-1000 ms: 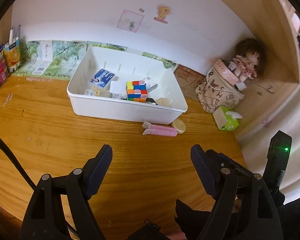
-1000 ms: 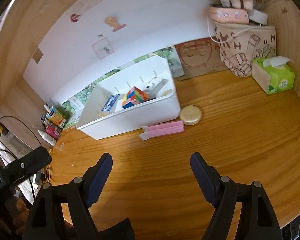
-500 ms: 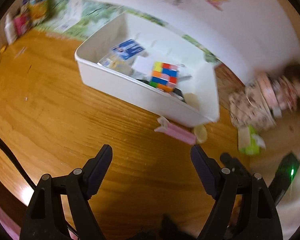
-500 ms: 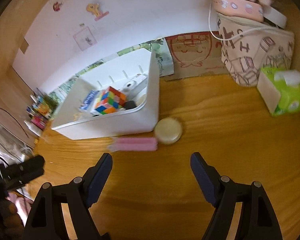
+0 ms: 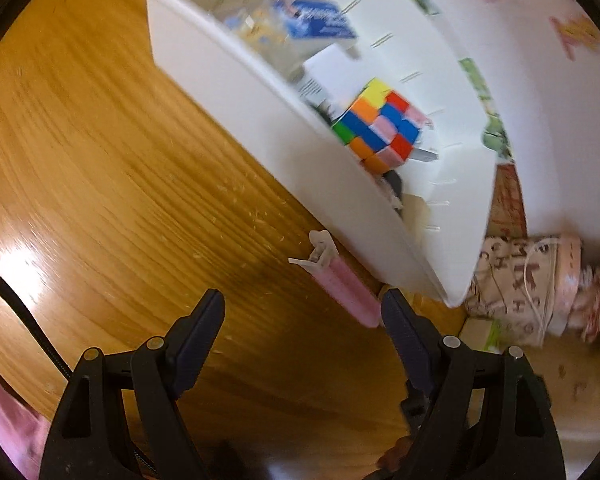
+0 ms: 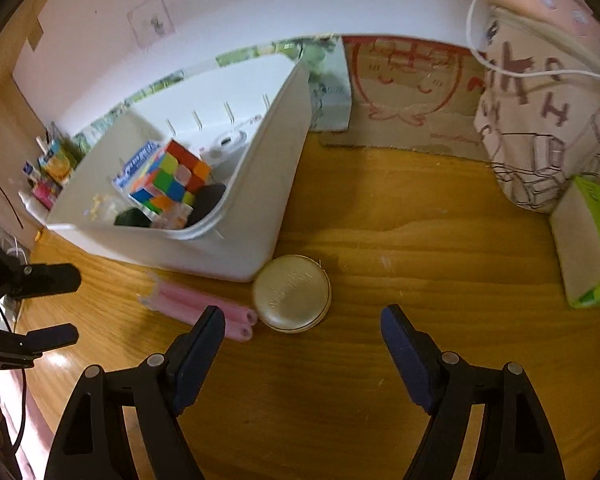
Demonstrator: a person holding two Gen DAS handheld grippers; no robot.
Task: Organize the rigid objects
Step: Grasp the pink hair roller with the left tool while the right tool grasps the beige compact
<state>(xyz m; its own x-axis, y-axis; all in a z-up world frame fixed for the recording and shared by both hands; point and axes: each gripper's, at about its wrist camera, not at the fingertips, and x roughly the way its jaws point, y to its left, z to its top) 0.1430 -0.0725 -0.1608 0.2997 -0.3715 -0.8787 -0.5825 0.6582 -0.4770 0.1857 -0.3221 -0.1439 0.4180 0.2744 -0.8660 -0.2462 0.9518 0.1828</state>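
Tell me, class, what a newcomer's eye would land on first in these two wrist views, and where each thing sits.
The bright multicoloured puzzle cube stands out first, lying among other items inside the white bin on the wooden desk. Just outside the bin's front wall lie a pink tube-shaped item and, right beside it, a round gold case. The right gripper and the left gripper are open and empty near them.

Left wrist view motion-blurred: blue packet [image 5: 316, 20] in white bin [image 5: 260, 120] unreadable, far ahead of left gripper [image 5: 302, 312]. Pink case [image 5: 346, 294]: far end hidden behind right finger [image 5: 400, 320]. Round gold case [image 6: 292, 294] lettering too small. Green tissue box [image 6: 588, 240] cut off, right of right gripper [image 6: 302, 324].
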